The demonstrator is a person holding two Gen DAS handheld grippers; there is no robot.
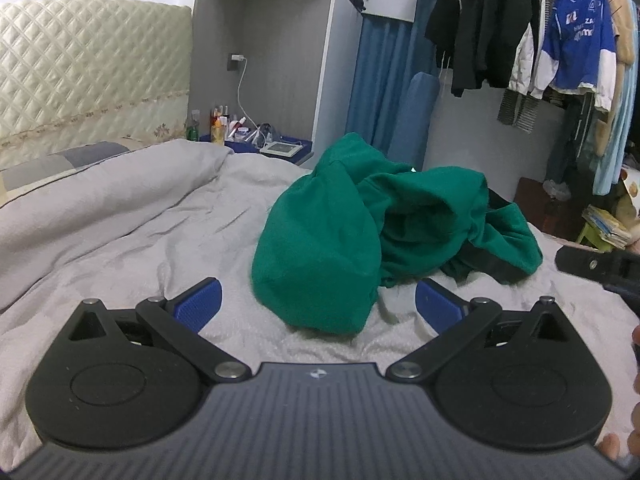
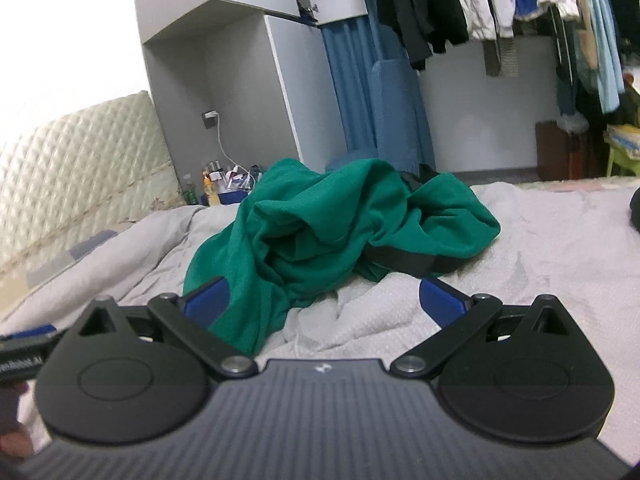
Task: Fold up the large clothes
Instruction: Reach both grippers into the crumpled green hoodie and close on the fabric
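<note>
A crumpled green garment with black trim lies in a heap on the grey bedspread. My left gripper is open and empty, its blue pads just short of the heap's near edge. In the right wrist view the same green garment lies ahead. My right gripper is open and empty, with the garment's near fold lying between the pads and touching the left pad. Part of the right gripper shows at the right edge of the left wrist view.
A quilted cream headboard stands at the left. A bedside table with bottles and a cable is behind the bed. A blue curtain and a rack of hanging clothes stand at the back right. A brown box sits on the floor.
</note>
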